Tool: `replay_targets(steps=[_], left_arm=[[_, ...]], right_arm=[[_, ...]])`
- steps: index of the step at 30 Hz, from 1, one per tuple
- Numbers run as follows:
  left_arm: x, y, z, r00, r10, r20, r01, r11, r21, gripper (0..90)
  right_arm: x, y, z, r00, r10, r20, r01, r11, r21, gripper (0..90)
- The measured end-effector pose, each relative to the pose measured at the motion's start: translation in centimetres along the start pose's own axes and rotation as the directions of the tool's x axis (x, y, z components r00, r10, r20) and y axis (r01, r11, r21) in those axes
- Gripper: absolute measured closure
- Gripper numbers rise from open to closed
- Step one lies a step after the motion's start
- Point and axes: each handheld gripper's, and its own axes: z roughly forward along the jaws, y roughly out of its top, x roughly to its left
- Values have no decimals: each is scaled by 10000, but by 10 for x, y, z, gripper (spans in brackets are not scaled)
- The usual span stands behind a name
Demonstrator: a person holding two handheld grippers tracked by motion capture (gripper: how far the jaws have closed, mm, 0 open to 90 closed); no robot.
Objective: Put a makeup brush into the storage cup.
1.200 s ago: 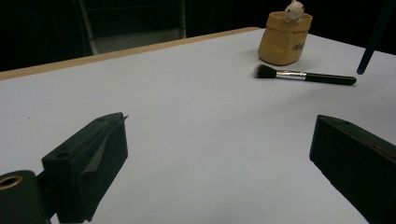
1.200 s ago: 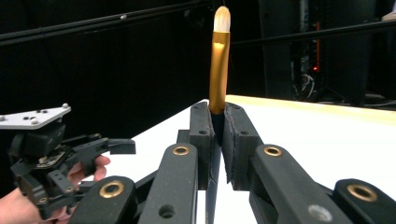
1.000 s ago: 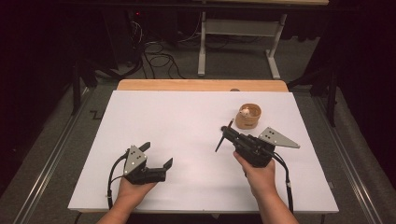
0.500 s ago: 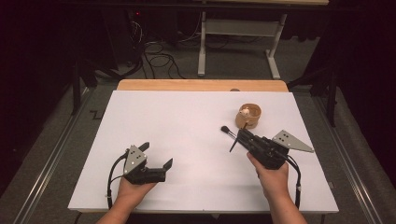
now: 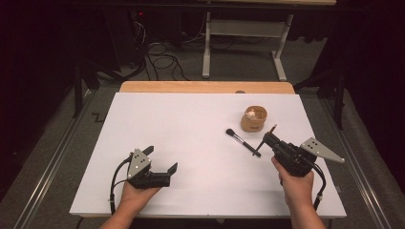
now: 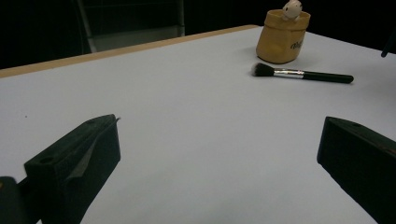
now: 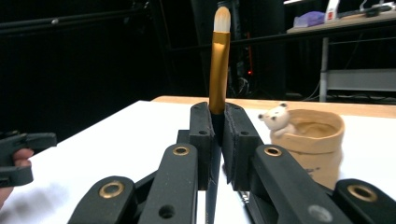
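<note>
White table in a dark room. My right gripper, right of frame centre in the high view, is clamped on a gold-handled brush standing upright. A black brush lies just left of it, below the tan cup. My left gripper, lower left, has its jaws spread wide, holding nothing.

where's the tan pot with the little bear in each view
High view: the tan pot stands right of centre on the white table, beyond the right gripper.
Left gripper view: upper right, behind the black brush lying flat.
Right gripper view: right of centre, just beyond the jaws shut on the gold brush.
Shared landmark: the wooden strip along the table's far edge.
</note>
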Motion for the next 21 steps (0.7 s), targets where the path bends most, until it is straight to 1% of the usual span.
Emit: replay_targets(steps=[7, 11, 17, 18, 21], left_arm=[[0, 0, -1, 10000, -11, 4, 11, 10000, 1, 2], [1, 1, -1, 10000, 10, 15, -10, 10000, 20, 2], [0, 1, -1, 10000, 11, 39, -11, 10000, -29, 2], [0, 1, -1, 10000, 11, 43, -11, 10000, -30, 2], [0, 1, -1, 10000, -28, 88, 28, 10000, -22, 2]], right_arm=[[-8, 2, -6, 9995, 12, 320, -7, 9999, -161, 842], [-12, 2, -8, 9983, -124, 569, 133, 9998, -149, 842], [-18, 1, -9, 9965, -76, 827, 93, 9998, -196, 842], [-19, 1, -9, 9960, -146, 884, 161, 9997, -165, 842], [-20, 0, -8, 9950, -146, 986, 164, 9997, -175, 842]])
